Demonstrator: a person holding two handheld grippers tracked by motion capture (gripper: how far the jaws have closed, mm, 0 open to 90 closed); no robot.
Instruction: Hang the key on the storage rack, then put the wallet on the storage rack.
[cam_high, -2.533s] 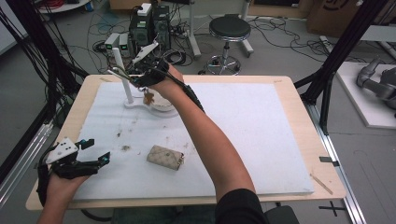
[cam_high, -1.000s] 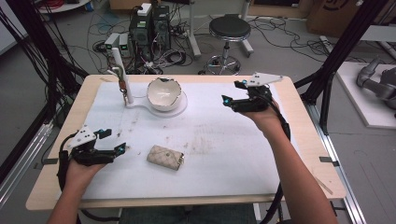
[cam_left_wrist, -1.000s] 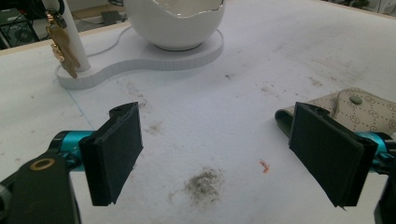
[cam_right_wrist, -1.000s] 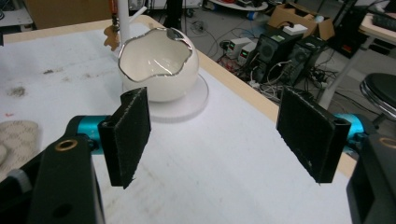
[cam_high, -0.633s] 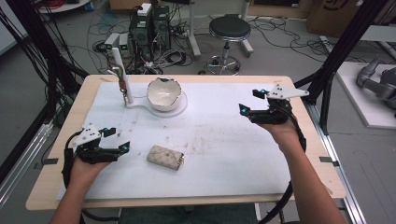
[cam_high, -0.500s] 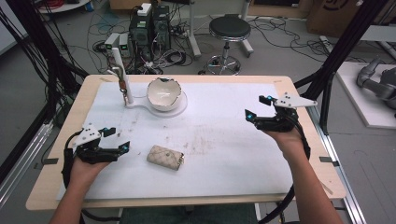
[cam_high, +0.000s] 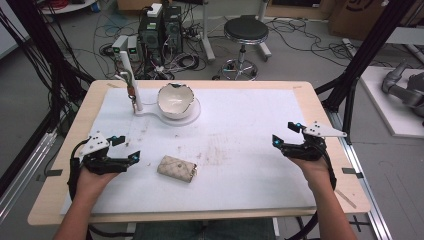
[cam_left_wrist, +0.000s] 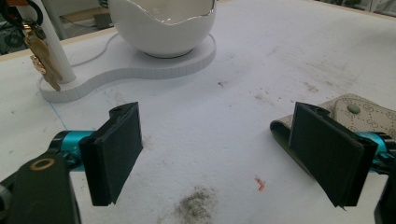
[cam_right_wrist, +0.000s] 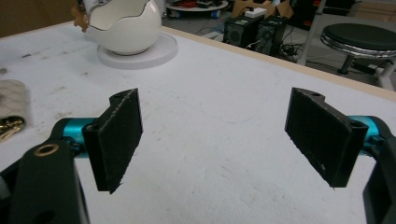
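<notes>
While both jaws stand wide apart and empty, the left hand-held gripper (cam_high: 124, 150) rests just beside the beige key pouch (cam_high: 177, 168) near the bench's front edge. Nothing is grasped yet. The right hand-held gripper (cam_high: 285, 135), equally spread, hovers near the right edge, so picking up the pouch appears left to do.

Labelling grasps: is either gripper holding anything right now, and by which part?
Nothing is held. Left gripper and right gripper are both open; the beige pouch lies untouched on the table.
</notes>
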